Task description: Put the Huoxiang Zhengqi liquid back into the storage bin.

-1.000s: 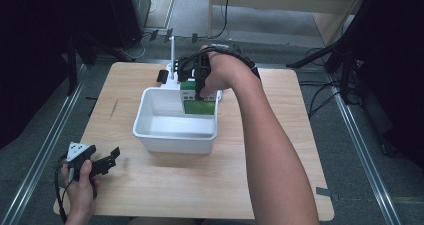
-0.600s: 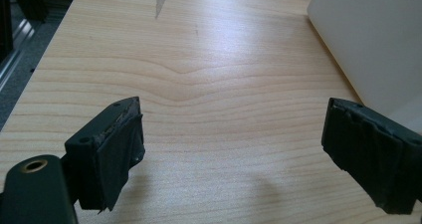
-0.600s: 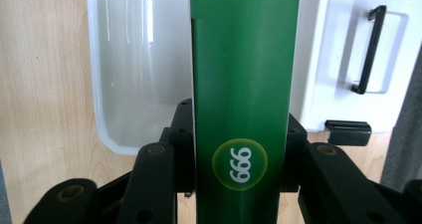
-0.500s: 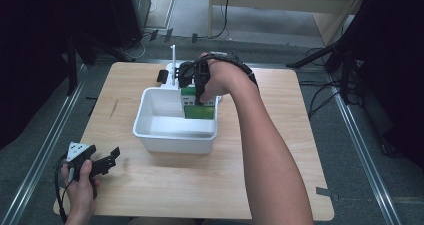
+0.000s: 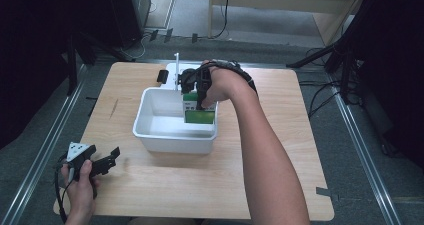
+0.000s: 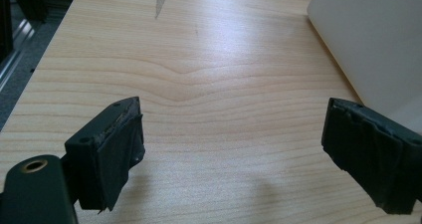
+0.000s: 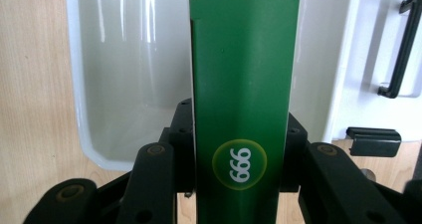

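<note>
— What was on the wooden table (image 5: pixel 150 185) then?

— A white tub (image 5: pixel 170 137) sat near its middle, with a white rack (image 5: pixel 176 70) and a small black piece (image 5: pixel 162 76) behind it at the far edge. The person's right forearm (image 5: pixel 265 155) reached across from the near side to the tub's far right corner.

— Had anything changed against the earlier frames?

— Yes. The right hand had come lower: the green box (image 5: pixel 199 109) it carried had stood higher above the tub's rim a second before, and now its lower part was down inside the tub, against the right wall. The left hand (image 5: pixel 80 185) had not shifted from the near left corner of the table.

— And the right gripper (image 5: pixel 197 87)?

— Clenched on the green box (image 7: pixel 242 109). In the right gripper view the two black jaws pressed on the box's narrow sides, the box upright between them, a round yellow-ringed badge with "666" facing the camera, the tub (image 7: pixel 84 134) below it.

— The left gripper (image 5: pixel 100 161)?

— Released. In the left gripper view its jaws stood wide apart over bare wood (image 6: pixel 214 84), holding nothing, with the tub's white wall (image 6: pixel 368 40) just beside the right jaw.
</note>
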Action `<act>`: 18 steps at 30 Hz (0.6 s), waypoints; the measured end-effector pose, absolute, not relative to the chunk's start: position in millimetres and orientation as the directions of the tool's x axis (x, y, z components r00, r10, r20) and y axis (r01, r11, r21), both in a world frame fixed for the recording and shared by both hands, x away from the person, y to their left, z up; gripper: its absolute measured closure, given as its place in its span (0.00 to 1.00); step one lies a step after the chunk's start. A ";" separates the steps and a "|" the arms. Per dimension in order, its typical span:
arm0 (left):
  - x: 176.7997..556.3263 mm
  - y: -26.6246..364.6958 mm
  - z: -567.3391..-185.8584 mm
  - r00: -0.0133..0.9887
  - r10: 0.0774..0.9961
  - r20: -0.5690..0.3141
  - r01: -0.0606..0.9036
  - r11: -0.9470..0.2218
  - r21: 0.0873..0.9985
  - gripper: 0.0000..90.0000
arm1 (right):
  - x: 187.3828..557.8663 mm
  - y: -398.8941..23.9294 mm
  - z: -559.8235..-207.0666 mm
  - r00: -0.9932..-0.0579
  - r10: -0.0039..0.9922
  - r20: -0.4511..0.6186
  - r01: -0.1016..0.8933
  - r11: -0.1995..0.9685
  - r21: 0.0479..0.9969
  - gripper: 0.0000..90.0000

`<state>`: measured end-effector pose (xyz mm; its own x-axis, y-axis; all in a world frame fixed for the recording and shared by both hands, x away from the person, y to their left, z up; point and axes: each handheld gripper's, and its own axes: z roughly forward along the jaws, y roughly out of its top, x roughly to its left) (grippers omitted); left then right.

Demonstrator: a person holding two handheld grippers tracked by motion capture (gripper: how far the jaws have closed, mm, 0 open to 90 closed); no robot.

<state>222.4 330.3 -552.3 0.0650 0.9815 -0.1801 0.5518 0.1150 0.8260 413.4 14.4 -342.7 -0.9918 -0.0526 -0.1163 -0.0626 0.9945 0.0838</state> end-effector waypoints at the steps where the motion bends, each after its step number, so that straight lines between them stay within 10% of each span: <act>1: 222.4 330.4 -552.3 0.065 0.981 -0.180 0.552 0.115 0.826 0.12 | 413.4 14.3 -344.0 -0.992 -0.053 -0.116 -0.063 0.995 0.081 0.71; 18: 222.6 330.4 -552.4 0.064 0.981 -0.182 0.552 0.117 0.826 0.12 | 415.6 16.2 -371.6 -0.994 -0.064 -0.091 -0.071 0.995 0.071 0.71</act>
